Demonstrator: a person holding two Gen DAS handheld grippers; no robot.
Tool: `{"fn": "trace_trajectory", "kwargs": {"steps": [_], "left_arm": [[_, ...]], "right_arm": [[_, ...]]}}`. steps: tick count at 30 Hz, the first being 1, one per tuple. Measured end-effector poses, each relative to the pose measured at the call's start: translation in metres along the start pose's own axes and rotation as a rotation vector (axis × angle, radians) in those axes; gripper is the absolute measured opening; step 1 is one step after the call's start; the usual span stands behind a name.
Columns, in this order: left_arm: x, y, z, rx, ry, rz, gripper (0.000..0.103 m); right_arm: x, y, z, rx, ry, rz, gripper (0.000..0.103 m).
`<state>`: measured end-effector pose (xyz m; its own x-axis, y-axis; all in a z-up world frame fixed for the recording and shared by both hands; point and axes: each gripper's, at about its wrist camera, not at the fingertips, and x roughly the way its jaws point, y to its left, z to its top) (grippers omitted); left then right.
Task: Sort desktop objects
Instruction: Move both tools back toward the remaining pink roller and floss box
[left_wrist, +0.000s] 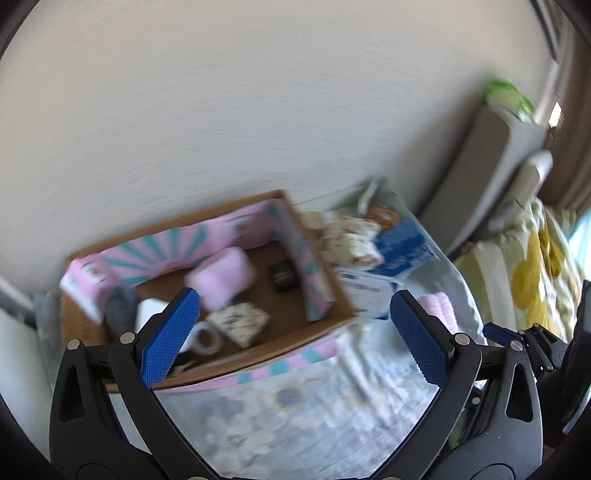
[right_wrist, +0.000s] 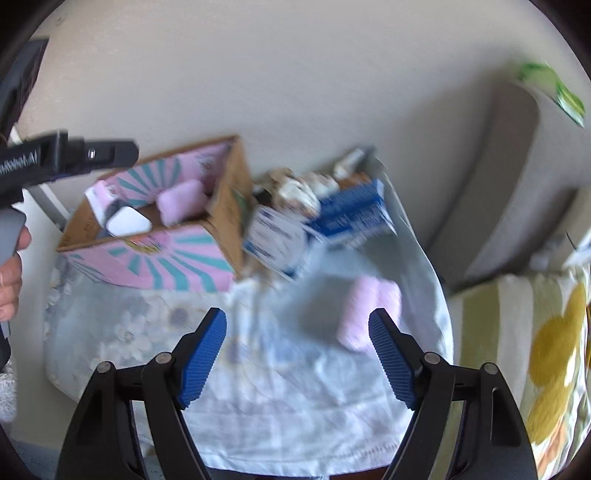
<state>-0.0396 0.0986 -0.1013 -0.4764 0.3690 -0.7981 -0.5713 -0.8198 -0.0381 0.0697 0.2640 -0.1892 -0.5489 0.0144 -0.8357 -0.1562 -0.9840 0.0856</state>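
A floral cloth (right_wrist: 280, 406) is covering the desk, with a pink-and-teal cardboard box (right_wrist: 177, 258) sitting at its far left, already holding a pink roll (right_wrist: 181, 201) and other small things. The right gripper (right_wrist: 297, 356) is hanging wide open and empty above the cloth, the left gripper (left_wrist: 291, 332) likewise open and empty over the box, while a soft pink towel roll (right_wrist: 369, 314) is lying near the right pad, probably light and squashy, best pinched across its middle

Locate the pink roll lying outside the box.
In the right wrist view, the pink roll lies on the floral cloth, right of the cardboard box.
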Motion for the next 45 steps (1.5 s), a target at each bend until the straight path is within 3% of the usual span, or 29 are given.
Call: {"fn": "trace_trajectory", "kwargs": {"steps": [9, 18, 24, 26, 29, 33, 36, 38, 40, 42, 45], "left_arm": [[0.037, -0.084, -0.026, 0.152, -0.007, -0.035, 0.103], [0.08, -0.117, -0.027, 0.221, 0.026, 0.034, 0.103], [0.1, -0.133, -0.021, 0.205, 0.045, 0.065, 0.103], [0.103, -0.133, -0.018, 0.153, 0.068, 0.056, 0.103], [0.103, -0.131, -0.017, -0.007, 0.129, 0.022, 0.102], [0.1, -0.115, -0.019, -0.321, 0.175, -0.001, 0.102], [0.102, -0.094, -0.021, -0.574, 0.175, 0.051, 0.102], [0.114, -0.086, -0.019, -0.655, 0.207, 0.132, 0.102], [0.125, -0.076, -0.025, -0.752, 0.262, 0.132, 0.102], [0.134, -0.065, -0.032, -0.87, 0.308, 0.132, 0.102], [0.138, -0.055, -0.037, -0.949, 0.299, 0.176, 0.101]], "right_arm": [[0.014, -0.04, -0.034, 0.046, 0.02, -0.021, 0.076], [0.034, -0.055, -0.045, 0.03, 0.024, 0.032, 0.076], [0.043, -0.059, -0.049, 0.016, 0.033, 0.073, 0.076], [0.045, -0.06, -0.05, 0.009, 0.035, 0.082, 0.076], [0.046, -0.061, -0.052, -0.024, 0.028, 0.077, 0.076], [0.046, -0.065, -0.056, -0.056, -0.002, 0.057, 0.076], [0.048, -0.065, -0.06, -0.066, -0.018, 0.052, 0.076], [0.052, -0.075, -0.059, 0.0, -0.021, 0.088, 0.076], [0.055, -0.09, -0.058, 0.069, -0.028, 0.109, 0.076], [0.058, -0.097, -0.057, 0.057, -0.043, 0.133, 0.076], [0.053, -0.097, -0.062, 0.003, -0.092, 0.135, 0.076]]}}
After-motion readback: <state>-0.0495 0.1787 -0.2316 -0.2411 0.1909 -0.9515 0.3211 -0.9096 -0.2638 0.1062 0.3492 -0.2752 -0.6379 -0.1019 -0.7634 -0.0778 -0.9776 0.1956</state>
